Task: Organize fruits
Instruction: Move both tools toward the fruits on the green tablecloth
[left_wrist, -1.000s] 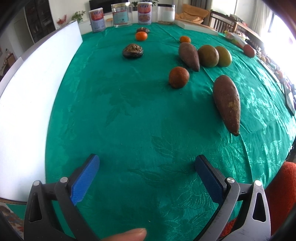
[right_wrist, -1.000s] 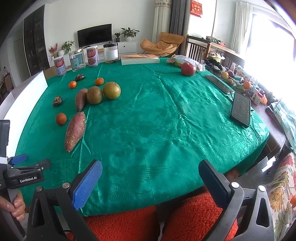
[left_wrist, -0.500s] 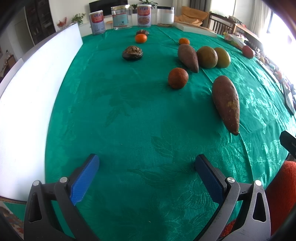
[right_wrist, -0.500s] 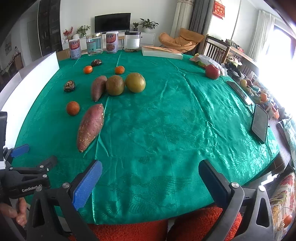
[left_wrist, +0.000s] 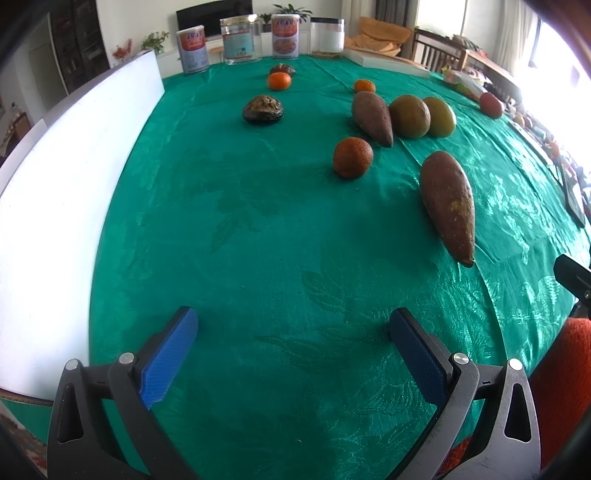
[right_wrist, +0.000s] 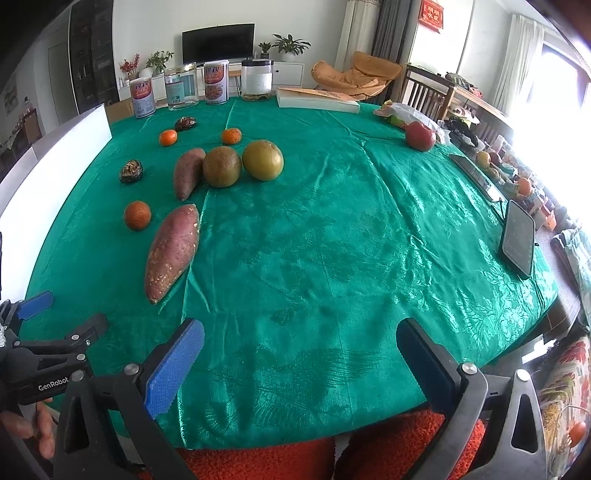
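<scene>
Left gripper (left_wrist: 293, 325) & right gripper (right_wrist: 300, 341): black frames, blue ribbed pads, silver screws, white "GenRobot" txt

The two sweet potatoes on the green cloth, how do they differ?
The near sweet potato looks bigger and longer than the far sweet potato, though it is also closer to the camera. The near one lies alone, with its pointed tip toward the table edge; the far one sits right beside a round brownish fruit, perhaps touching. The near one shows pale scuffs; the far one looks smoother. Both are reddish-brown, tapered, and lying flat.
</scene>
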